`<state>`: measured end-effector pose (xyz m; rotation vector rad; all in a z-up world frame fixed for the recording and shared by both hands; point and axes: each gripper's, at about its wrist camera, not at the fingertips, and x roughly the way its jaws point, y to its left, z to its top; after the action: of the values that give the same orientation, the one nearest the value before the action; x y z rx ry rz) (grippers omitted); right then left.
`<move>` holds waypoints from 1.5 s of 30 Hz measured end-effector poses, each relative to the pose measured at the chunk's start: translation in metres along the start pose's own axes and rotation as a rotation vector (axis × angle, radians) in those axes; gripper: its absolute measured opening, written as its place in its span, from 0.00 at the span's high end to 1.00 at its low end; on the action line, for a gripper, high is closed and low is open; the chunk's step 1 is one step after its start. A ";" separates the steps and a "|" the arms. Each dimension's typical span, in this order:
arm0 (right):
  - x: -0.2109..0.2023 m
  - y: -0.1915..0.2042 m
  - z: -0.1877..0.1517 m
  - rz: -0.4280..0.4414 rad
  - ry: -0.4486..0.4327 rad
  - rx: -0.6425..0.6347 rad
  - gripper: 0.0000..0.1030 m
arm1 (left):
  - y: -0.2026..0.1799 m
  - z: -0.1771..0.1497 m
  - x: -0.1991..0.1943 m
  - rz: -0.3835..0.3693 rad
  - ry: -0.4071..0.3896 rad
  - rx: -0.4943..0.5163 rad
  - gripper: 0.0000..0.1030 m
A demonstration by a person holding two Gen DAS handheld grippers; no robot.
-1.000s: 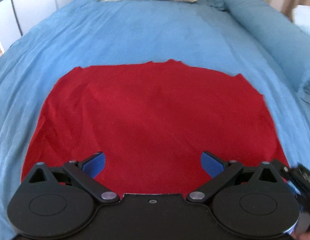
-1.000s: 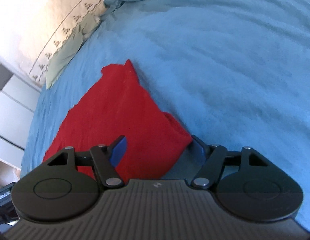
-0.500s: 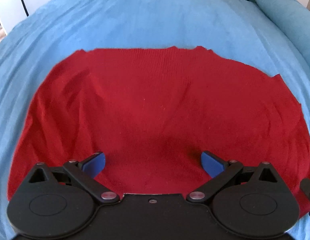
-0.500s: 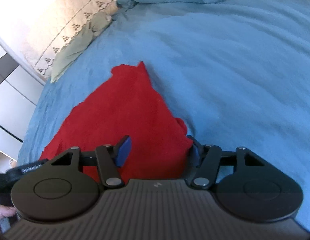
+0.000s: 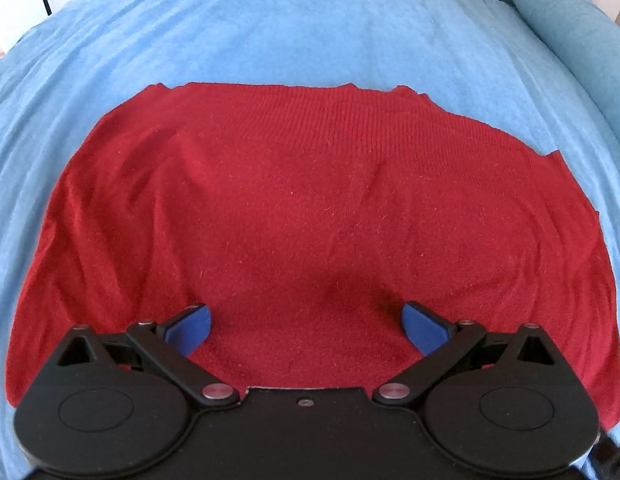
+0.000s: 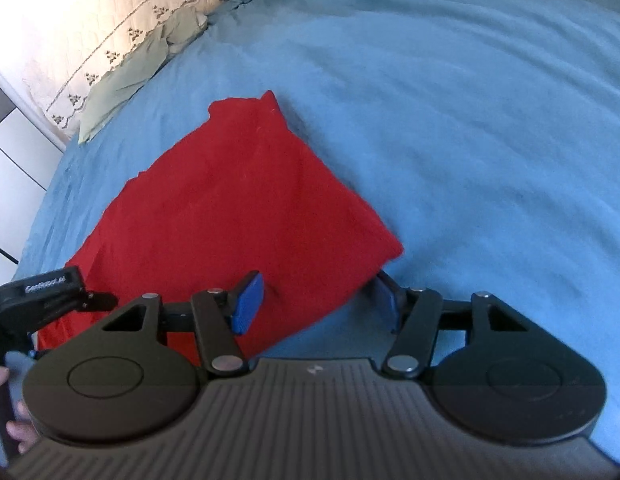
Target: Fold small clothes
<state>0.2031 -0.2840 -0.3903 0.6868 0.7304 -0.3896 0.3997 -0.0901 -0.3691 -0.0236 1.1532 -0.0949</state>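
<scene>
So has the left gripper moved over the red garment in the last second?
Yes. The left gripper came lower and closer over the red garment; the pillow has slid out of its view.

The left wrist camera looks steeply down, close over the red cloth (image 5: 310, 208). The right wrist camera looks down more gently from the cloth's corner, across the blue bed (image 6: 470, 120). Both see cloth and bed.

Home bedroom, bed under blue duvet (image 6: 470, 120), embroidered pillows (image 6: 121, 28) at its head
</scene>
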 end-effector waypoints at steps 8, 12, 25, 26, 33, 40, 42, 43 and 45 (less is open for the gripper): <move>0.011 0.009 0.023 -0.052 0.003 0.027 0.70 | 0.006 0.005 0.006 -0.016 0.021 -0.043 0.00; -0.010 0.031 0.036 -0.041 -0.021 -0.034 0.75 | 0.005 0.008 0.016 -0.003 0.055 -0.022 0.00; -0.056 0.244 0.066 0.452 -0.047 -0.407 0.78 | 0.117 0.019 -0.074 -0.044 -0.008 -0.042 0.08; -0.057 0.262 0.054 0.519 -0.023 -0.482 0.78 | 0.137 0.013 -0.082 -0.032 -0.013 -0.053 0.08; 0.017 0.327 -0.093 0.682 0.382 -1.021 0.79 | 0.233 -0.053 -0.076 0.052 0.079 -0.157 0.08; 0.031 0.317 -0.127 0.586 0.351 -1.121 0.24 | 0.256 -0.081 -0.075 -0.022 0.064 -0.247 0.08; 0.011 0.309 -0.116 0.588 0.258 -1.148 0.16 | 0.261 -0.079 -0.083 -0.060 0.042 -0.261 0.08; 0.000 0.302 -0.111 0.591 0.223 -1.160 0.15 | 0.262 -0.078 -0.090 -0.084 0.031 -0.266 0.08; -0.018 0.285 -0.098 0.544 0.162 -1.174 0.15 | 0.256 -0.075 -0.098 -0.132 0.016 -0.272 0.08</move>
<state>0.2994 -0.0101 -0.3072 -0.2229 0.7488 0.5925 0.3084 0.1759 -0.3277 -0.3407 1.1737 -0.0540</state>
